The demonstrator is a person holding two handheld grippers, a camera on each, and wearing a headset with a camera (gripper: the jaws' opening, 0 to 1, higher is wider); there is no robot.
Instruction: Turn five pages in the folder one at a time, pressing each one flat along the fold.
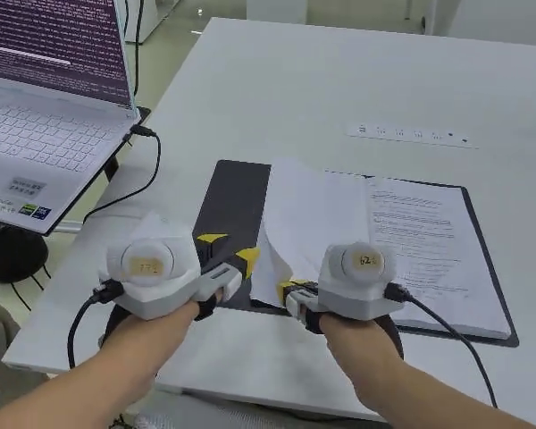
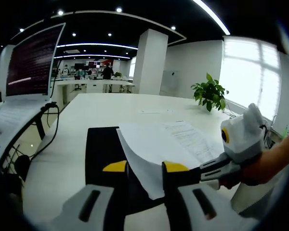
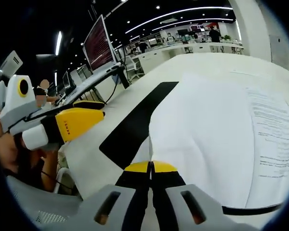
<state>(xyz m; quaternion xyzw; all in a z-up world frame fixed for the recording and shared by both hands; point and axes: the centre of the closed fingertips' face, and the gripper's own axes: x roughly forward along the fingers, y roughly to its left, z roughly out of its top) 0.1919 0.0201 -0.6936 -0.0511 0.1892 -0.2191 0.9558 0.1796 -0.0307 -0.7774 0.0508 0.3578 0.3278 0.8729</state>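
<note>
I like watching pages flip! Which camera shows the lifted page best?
The head view: the whole lifted page shows, curving up from the folder. The left gripper view shows it from low down; the right gripper view sees it very close.

Left gripper [image 1: 230,249] jaws apart; right gripper [image 1: 292,288] beside it, jaws together on a page [image 1: 313,214].
</note>
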